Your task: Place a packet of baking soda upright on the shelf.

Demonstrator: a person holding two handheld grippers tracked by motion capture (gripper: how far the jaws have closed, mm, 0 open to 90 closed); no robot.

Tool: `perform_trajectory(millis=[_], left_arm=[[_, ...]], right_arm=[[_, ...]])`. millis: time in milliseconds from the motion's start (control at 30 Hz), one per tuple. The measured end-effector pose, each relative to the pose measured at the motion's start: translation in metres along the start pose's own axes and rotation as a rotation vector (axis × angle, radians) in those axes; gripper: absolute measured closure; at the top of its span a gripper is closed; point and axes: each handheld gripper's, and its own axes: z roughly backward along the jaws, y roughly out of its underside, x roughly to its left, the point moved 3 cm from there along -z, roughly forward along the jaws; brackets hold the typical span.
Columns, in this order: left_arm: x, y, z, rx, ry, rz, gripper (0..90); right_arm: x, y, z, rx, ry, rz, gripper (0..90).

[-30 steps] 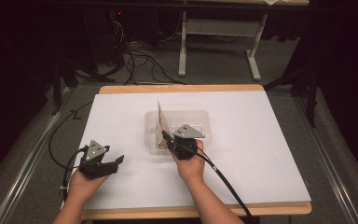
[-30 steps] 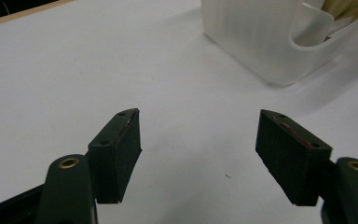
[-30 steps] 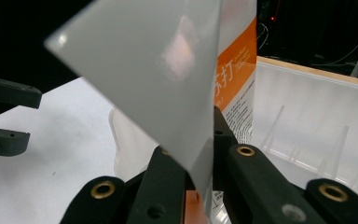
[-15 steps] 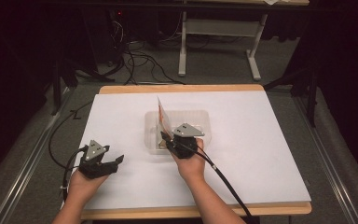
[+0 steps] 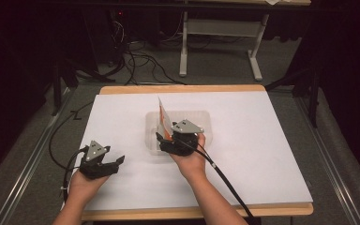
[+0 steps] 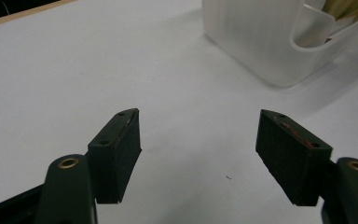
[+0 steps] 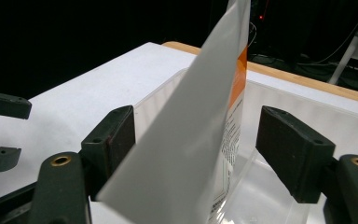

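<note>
Two grippers: the left gripper (image 5: 115,162) rests low on the near-left part of the white table cover (image 5: 262,140); the right gripper (image 5: 161,138) sits at the near edge of the clear plastic tray (image 5: 201,116) at the middle of the table.
High view: shows both hands, the trailing cables, the wooden table edge and the dark floor with cords and a stand beyond; the card (image 5: 164,119) appears as a thin sliver rising from the tray, white with an orange patch.
Left gripper view: shows the tray wall (image 6: 261,42) close up, at upper right, with a curved cut-out in its rim and something pale inside that cannot be made out.
Right gripper view: shows the card's (image 7: 200,130) printed face, an orange band and small text too fine to read, and the left gripper's jaw tips at the far left edge.
Left jaws: spread wide over bare table cover, holding nothing, well apart from the tray.
Right jaws: spread wide, one on each side of the card; whether the left-hand pad touches the card's near edge cannot be told, and the right-hand pad is clear of it.
Card position: lower end inside the tray.
Card axis: long axis runs upward, leaning away from the person and a little to their left; top edge is out of the right gripper view.
</note>
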Motion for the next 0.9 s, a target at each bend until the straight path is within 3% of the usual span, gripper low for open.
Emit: perform_trajectory(millis=[400, 733, 900], left_arm=[[0.001, 0.001, 0.0, 0.005, -0.001, -0.004, 31.0], [0.001, 0.001, 0.001, 0.001, -0.01, -0.003, 31.0], [0.002, 0.002, 0.002, -0.001, -0.013, 0.004, 31.0]], right_arm=[[0.002, 0.007, 0.016, 0.026, -0.031, 0.011, 25.9], [-0.001, 0.019, 0.047, 0.017, -0.063, 0.008, 26.0], [-0.009, 0.024, 0.069, 0.005, -0.063, 0.009, 26.5]])
